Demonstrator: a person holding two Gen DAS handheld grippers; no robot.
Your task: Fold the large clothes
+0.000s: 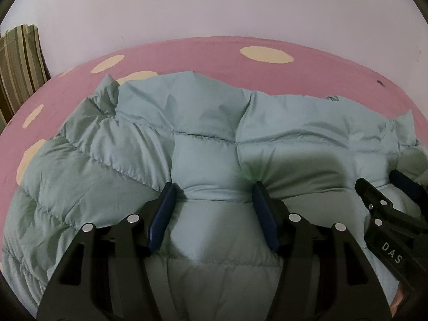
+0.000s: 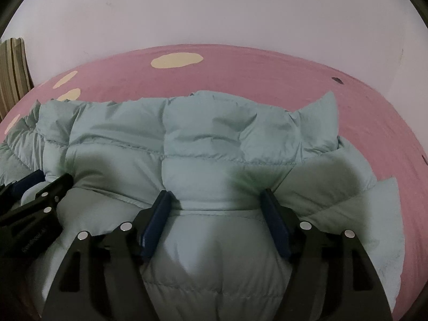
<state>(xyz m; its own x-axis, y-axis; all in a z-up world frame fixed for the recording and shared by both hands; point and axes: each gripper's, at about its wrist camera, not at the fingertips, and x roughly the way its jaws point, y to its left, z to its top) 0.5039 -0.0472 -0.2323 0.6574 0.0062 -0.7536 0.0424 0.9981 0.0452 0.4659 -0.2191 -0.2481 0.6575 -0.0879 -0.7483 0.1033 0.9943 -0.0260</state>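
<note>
A large pale green quilted puffer jacket [image 1: 203, 123] lies folded on the pink spotted bed sheet [image 1: 214, 50]; it also fills the right wrist view [image 2: 214, 133]. My left gripper [image 1: 214, 190] is open, its blue-padded fingers [image 1: 163, 208] pressed down on the jacket with puffy fabric bulging between them. My right gripper [image 2: 216, 198] is open too, its fingers [image 2: 275, 219] resting on the jacket the same way. The right gripper shows at the right edge of the left wrist view [image 1: 385, 187]; the left gripper shows at the left edge of the right wrist view [image 2: 40, 187].
The pink sheet [image 2: 267, 69] with cream spots runs back to a plain white wall [image 1: 214, 5]. A striped cushion or curtain [image 1: 21, 58] stands at the far left. Bare sheet lies beyond and to the right of the jacket.
</note>
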